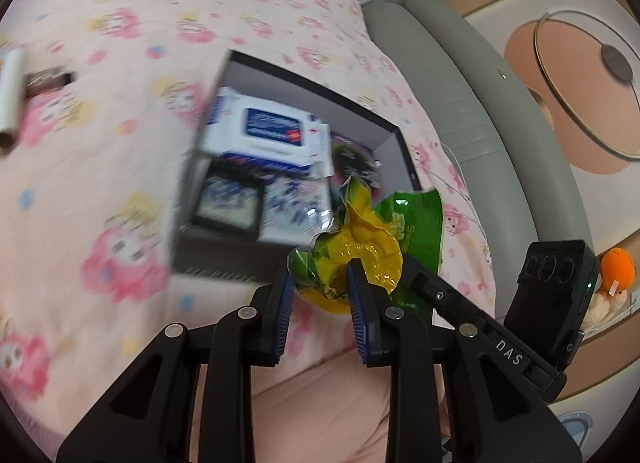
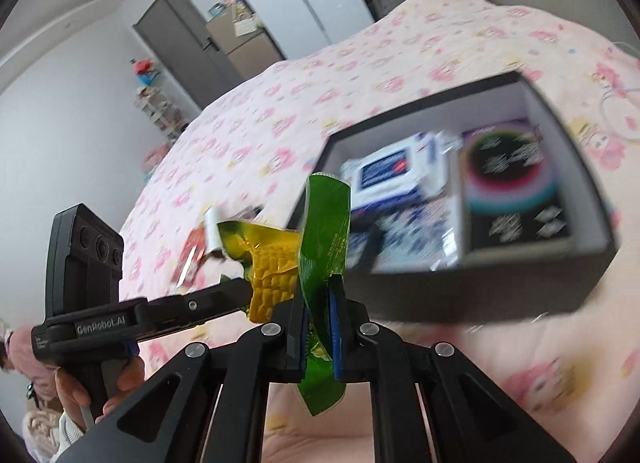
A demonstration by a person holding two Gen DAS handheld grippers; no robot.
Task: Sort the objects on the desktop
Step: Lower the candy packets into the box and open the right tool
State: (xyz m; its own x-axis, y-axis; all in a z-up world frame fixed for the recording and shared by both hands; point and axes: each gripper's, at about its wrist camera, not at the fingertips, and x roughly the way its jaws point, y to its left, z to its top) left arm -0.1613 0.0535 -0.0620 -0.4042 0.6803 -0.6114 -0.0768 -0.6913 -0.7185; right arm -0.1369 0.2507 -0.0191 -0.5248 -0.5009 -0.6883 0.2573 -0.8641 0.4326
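The left gripper [image 1: 320, 287] clamps the yellow end of a packaged corn cob [image 1: 352, 263], its jaws set narrow with the wrapper pinched between the blue pads. The right gripper [image 2: 320, 327] holds the flat green end of the same packet, jaws almost closed on the film. The packet hangs in the air between the two tools, above a pink patterned bedspread [image 1: 100, 183]. Ahead of both sets of jaws sits an open dark box [image 2: 592, 199] containing a white and blue pack [image 1: 272, 131] and printed cards, all blurred. Only the left view shows a white tube [image 1: 12, 95] far left of the jaws; only the right view shows the hand [image 2: 96, 387] gripping the left tool's handle.
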